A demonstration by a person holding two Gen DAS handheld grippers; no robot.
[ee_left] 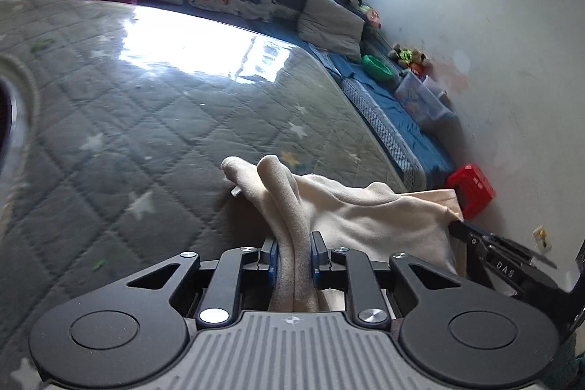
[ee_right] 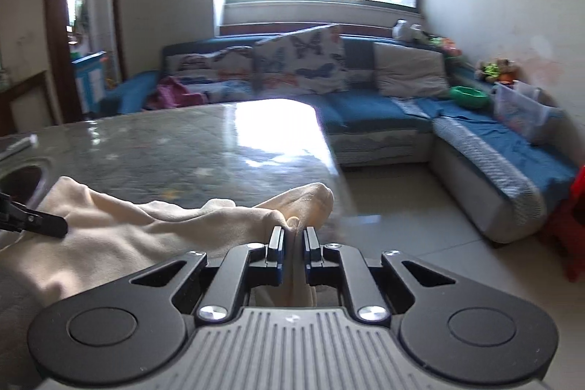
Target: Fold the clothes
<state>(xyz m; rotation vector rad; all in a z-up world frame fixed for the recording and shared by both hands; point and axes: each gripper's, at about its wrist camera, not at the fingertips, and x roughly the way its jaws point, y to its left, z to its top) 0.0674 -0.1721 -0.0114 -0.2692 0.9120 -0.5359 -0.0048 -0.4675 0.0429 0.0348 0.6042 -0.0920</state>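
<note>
Our left gripper (ee_left: 294, 253) and right gripper (ee_right: 293, 249) are each clamped on a bunched edge of the cream garment (ee_left: 365, 211), which sags between us over the quilted table's (ee_left: 164, 119) near edge; tiled floor (ee_right: 420, 207) lies open toward the sofa (ee_right: 493, 148).

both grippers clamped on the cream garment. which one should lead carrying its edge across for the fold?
Left, probably. The left gripper grips a thick bunch of the cream garment over the quilted table top; the right gripper pinches a thin edge by the table's corner.
</note>
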